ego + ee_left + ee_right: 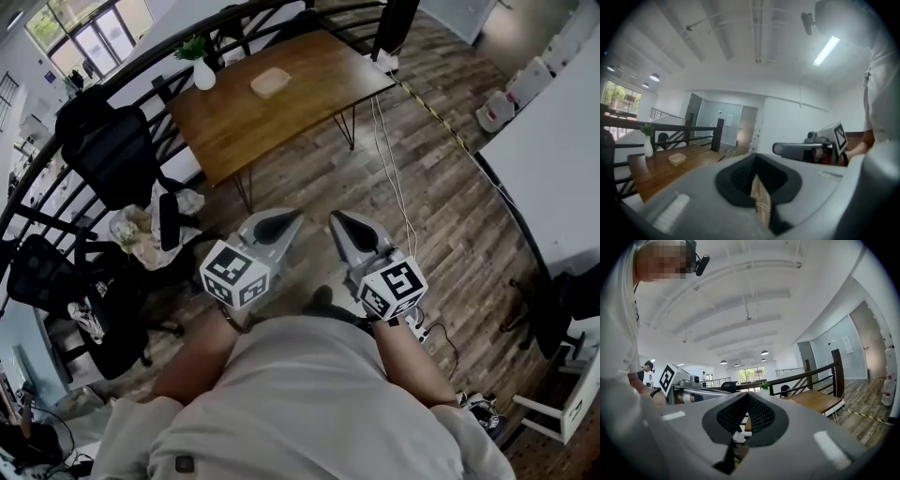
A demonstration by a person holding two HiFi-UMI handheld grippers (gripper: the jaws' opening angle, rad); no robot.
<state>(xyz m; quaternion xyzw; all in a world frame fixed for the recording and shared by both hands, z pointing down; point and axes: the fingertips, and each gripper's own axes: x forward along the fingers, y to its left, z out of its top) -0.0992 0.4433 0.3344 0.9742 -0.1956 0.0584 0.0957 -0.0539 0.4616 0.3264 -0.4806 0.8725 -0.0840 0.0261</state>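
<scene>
Closest in, the person's pale shirt (pixel 309 394) fills the bottom of the head view. Just beyond it, the left gripper (pixel 277 223) and right gripper (pixel 350 227) sit side by side over the wood floor (pixel 450 216), each with jaws together on nothing. The worktop (pixel 253 131) stands ahead, well apart, with a shallow container (pixel 270 82) and a white vase (pixel 203 75) towards its far side. The left gripper looks slightly nearer. Open floor lies between, and a black chair (pixel 117 155) crowds the left.
</scene>
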